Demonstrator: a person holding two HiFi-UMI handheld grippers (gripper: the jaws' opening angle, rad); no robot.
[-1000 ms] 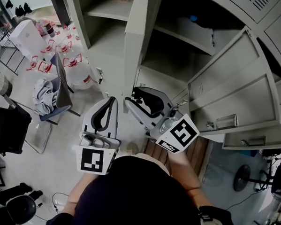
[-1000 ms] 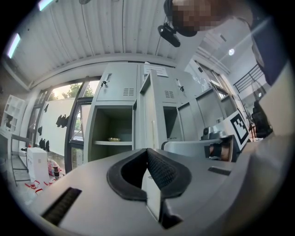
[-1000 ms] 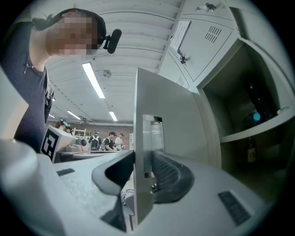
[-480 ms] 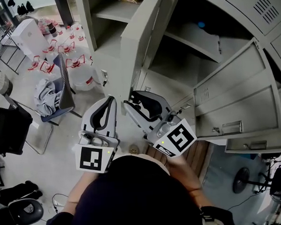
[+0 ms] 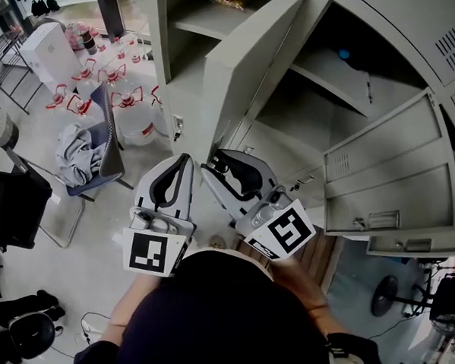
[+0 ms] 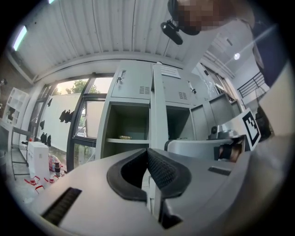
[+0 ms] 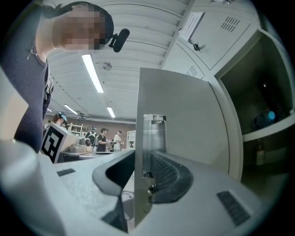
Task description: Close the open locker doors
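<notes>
Two grippers held forward. Right gripper (image 5: pixel 217 161) wide, jaws just narrowing a little, astride the free edge of tall locker door (image 5: pixel 252 69), not pinching it. Left gripper (image 5: pixel 184 160) shut, empty, just beside. More door face shown than a second ago: swung, probably closing begun. Three open doors counted: this one, plus two smaller doors (image 5: pixel 387 173) at right.
</notes>
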